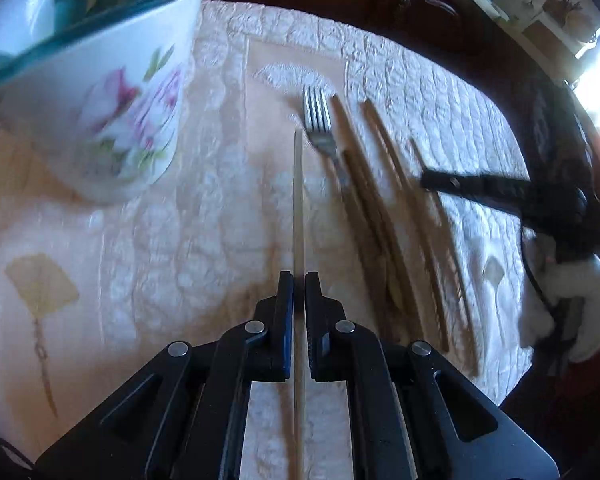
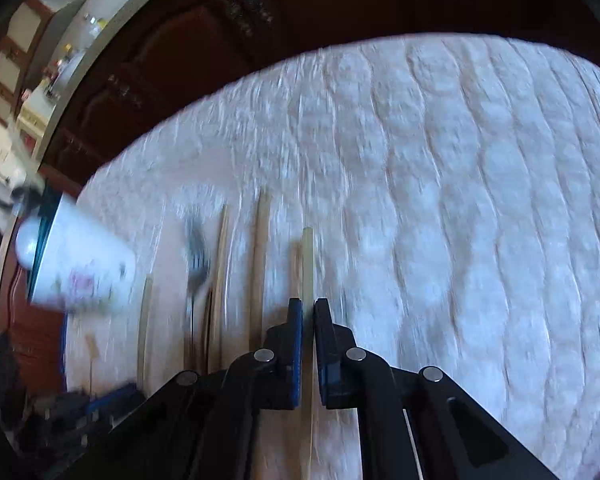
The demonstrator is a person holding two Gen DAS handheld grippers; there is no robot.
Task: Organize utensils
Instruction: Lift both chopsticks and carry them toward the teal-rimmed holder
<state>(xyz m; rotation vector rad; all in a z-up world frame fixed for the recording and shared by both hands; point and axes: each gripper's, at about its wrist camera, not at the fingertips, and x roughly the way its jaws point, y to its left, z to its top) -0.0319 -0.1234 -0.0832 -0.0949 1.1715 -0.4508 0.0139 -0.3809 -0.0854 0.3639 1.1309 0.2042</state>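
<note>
Two claws: both are clamped, each on one wooden chopstick.
Left claw (image 1: 299, 280): its jaws are pressed together on a pale chopstick (image 1: 298, 200) that runs straight out ahead between the pads, tip toward the far edge of the counter (image 1: 440, 80).
Right claw (image 2: 308, 306): closed on its own chopstick (image 2: 308, 264), which likewise points away along the fingers; the view is blurred, so whether the stick has left the cloth is not clear.
Reason for the grip: each stick sits lengthwise in the pads, which likely keeps it from swinging and lets it drop end first into a container.
Cup (image 1: 112, 108): white with pink flowers and a teal glass rim, standing at the left far part of the counter; thin sticks already show inside it, so it looks like the holder for the utensils.
Loose utensils: a metal fork (image 1: 320, 128) and several more chopsticks (image 1: 380, 200) lie side by side on the quilted cloth (image 1: 180, 240), roughly mid-counter, between the two claws.
Person: a white-gloved hand (image 1: 572, 304) carries the right tool at the right edge.
Progress: partly done, judging by the items still lying out.
Risk: a thin stick may pivot in the pads or miss the cup's mouth.
</note>
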